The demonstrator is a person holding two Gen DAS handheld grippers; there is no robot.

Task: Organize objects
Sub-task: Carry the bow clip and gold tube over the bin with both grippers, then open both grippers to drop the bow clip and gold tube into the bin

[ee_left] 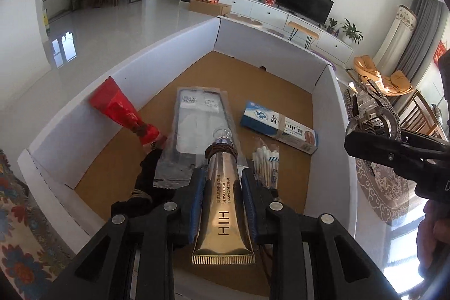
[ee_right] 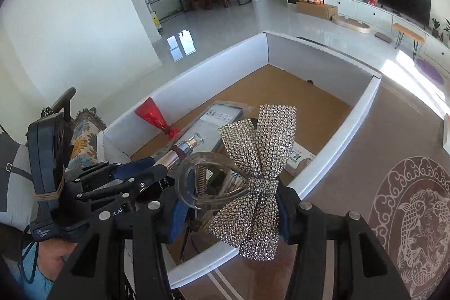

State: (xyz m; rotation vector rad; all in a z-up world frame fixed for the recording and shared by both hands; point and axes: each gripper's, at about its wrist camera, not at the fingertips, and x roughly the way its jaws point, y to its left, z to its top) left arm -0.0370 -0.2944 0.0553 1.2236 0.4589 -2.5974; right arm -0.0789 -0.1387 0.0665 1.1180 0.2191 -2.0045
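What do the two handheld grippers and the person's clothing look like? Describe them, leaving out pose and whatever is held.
The left gripper is black plastic with silver round bolts and blue ribbed finger pads. Seen from the right wrist view, its dark body carries a small white label, twine wrapped round it and a thin cable below. The right gripper is built alike: black frame, silver bolts, blue pads. The person wears a grey and white top.
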